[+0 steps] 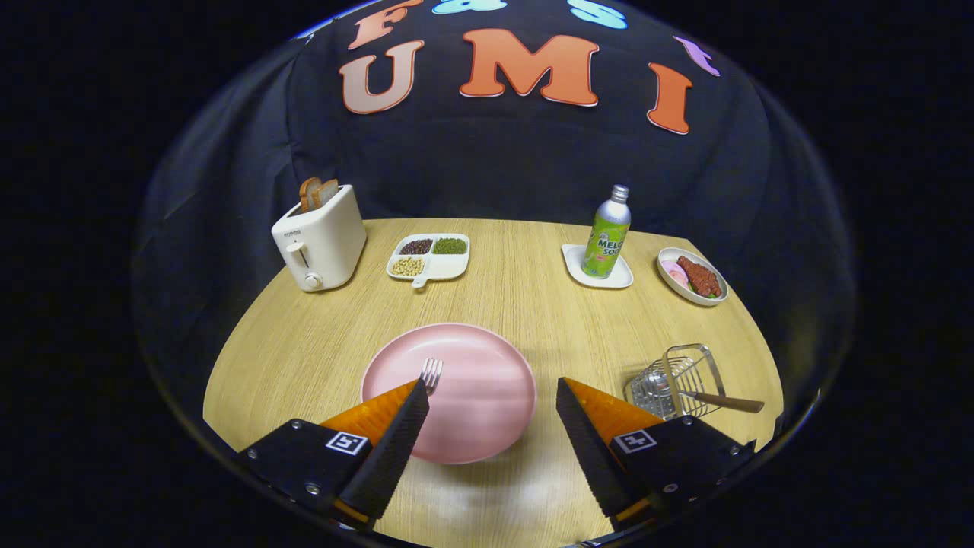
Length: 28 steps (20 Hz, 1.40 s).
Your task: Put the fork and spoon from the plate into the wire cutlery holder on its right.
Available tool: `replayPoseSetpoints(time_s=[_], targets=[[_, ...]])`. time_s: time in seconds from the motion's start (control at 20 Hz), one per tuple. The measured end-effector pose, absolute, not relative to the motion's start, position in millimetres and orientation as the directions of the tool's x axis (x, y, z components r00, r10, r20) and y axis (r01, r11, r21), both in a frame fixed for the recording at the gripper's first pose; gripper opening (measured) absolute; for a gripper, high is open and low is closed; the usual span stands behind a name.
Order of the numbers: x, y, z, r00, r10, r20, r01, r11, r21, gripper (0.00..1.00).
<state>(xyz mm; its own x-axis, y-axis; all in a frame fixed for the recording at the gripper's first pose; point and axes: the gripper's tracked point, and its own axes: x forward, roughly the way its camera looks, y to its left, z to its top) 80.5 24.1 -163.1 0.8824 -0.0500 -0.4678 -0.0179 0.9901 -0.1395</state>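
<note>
fork still on the plate, one utensil already in the holder

the tongs [493, 399] hang released above the near edge of the pink plate [479, 411], the two fingers spread wide with nothing between them. one fork [431, 374] lies on the plate's left part, its tines showing just past the tip of the left finger; its handle is hidden behind that finger. the wire cutlery holder [677, 384] stands on the table [525, 304] to the right of the plate, just beyond the right finger, and one wooden-handled utensil [723, 401] already leans out of it to the right. its head is down inside the wires and cannot be made out, so it is judged, not seen, to be the spoon.

the step in hand looks like the reach for the fork, the second half of the job. the next move calls for bringing the tongs left and down so both fingers straddle the fork, clamping on a thin flat piece lying against a smooth plate, then lifting it clear and carrying it right to drop into the holder.

counted along the far side of the table: one toaster [321, 240] holding two slices of bread, one divided dish [428, 257] with three fillings, one bottle [606, 232] on one small tray, one bowl of food [692, 276]. one plate, one fork, one holder.
</note>
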Motion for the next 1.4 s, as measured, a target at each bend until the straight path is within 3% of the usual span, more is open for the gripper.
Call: replayPoseSetpoints(time_s=[0.85, 1.0, 1.25, 1.4], targets=[[103, 82, -253, 0.803, -0.031, -0.595, -0.07, 0.987, -0.146, 0.97], [104, 87, -260, 0.787, -0.032, -0.617, -0.075, 0.986, -0.146, 0.83], [109, 87, -272, 0.763, -0.033, -0.645, -0.085, 0.985, -0.151, 0.37], [110, 86, -270, 0.763, -0.044, -0.645, -0.083, 0.983, -0.166, 0.2]])
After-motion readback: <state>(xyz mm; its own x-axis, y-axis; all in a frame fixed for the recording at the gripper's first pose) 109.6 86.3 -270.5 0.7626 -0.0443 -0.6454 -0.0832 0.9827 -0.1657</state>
